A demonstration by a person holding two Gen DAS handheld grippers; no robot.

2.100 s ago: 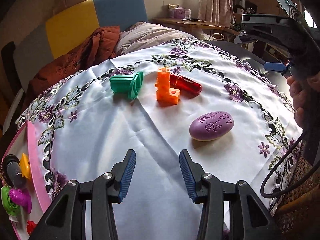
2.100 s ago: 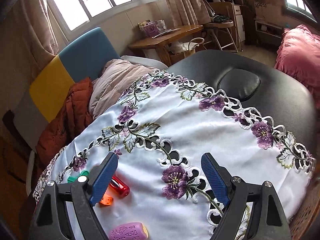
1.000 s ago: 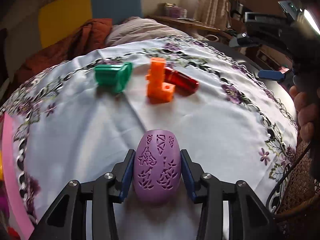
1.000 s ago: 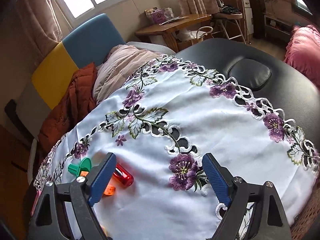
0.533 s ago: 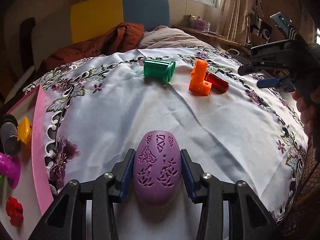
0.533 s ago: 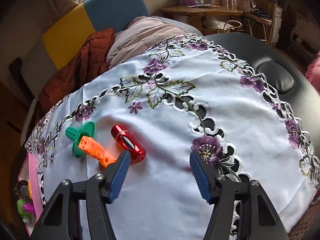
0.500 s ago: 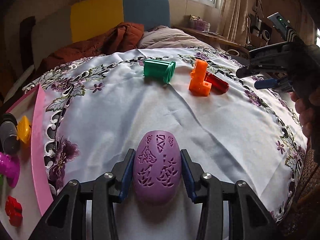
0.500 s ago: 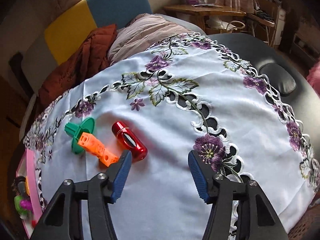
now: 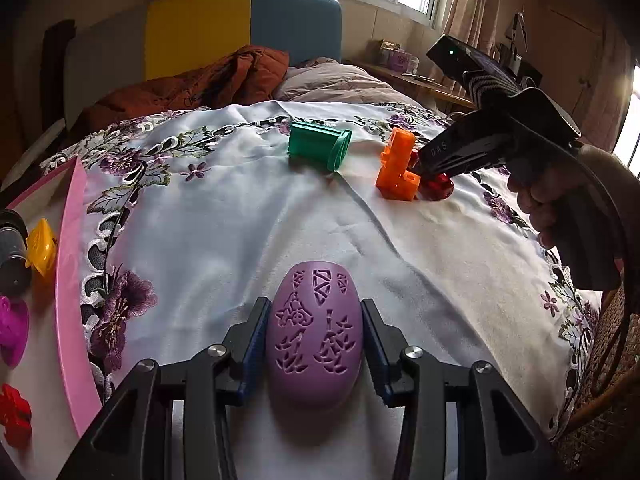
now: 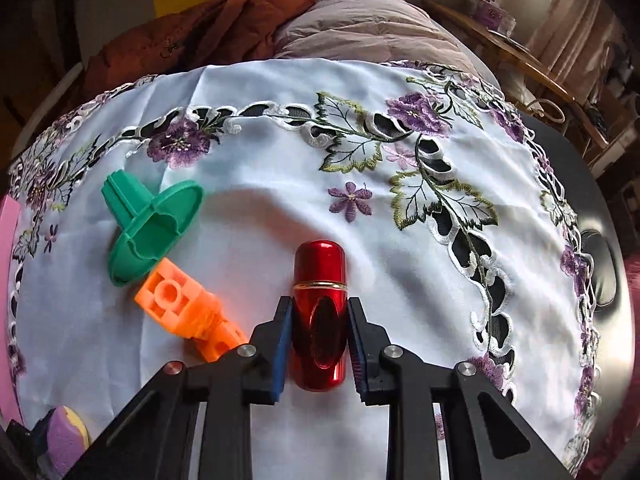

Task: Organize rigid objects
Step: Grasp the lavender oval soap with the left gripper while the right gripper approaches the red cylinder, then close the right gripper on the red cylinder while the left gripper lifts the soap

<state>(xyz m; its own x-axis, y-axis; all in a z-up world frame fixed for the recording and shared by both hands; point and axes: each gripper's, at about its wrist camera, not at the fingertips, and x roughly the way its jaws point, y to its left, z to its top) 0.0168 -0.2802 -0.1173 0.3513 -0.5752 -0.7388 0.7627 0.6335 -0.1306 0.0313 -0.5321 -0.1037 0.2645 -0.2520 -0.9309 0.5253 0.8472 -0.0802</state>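
Observation:
My left gripper (image 9: 314, 309) is shut on a purple egg-shaped piece (image 9: 315, 344) with cut-out patterns, low over the white embroidered cloth (image 9: 240, 220). The same piece shows at the bottom left corner (image 10: 66, 436) of the right wrist view. My right gripper (image 10: 319, 307) points steeply down, its jaws closing on a shiny red capsule (image 10: 320, 264) that lies on the cloth, and the blue pads (image 10: 283, 332) touch its sides. In the left wrist view the right gripper (image 9: 420, 167) reaches the red capsule (image 9: 440, 188) beside an orange block (image 9: 398, 166). A green flanged piece (image 9: 320, 145) lies further left.
A pink tray (image 9: 70, 280) at the left holds several small toys, among them a yellow one (image 9: 40, 242) and a magenta one (image 9: 12, 328). The orange block (image 10: 180, 300) and green piece (image 10: 152, 224) lie just left of the capsule. A rust jacket (image 9: 208, 84) and a pillow lie behind.
My right gripper has swung down over the red capsule, rolled, and narrowed its jaws around it. The left gripper, holding the purple piece, shifted left, so the pink tray came into view.

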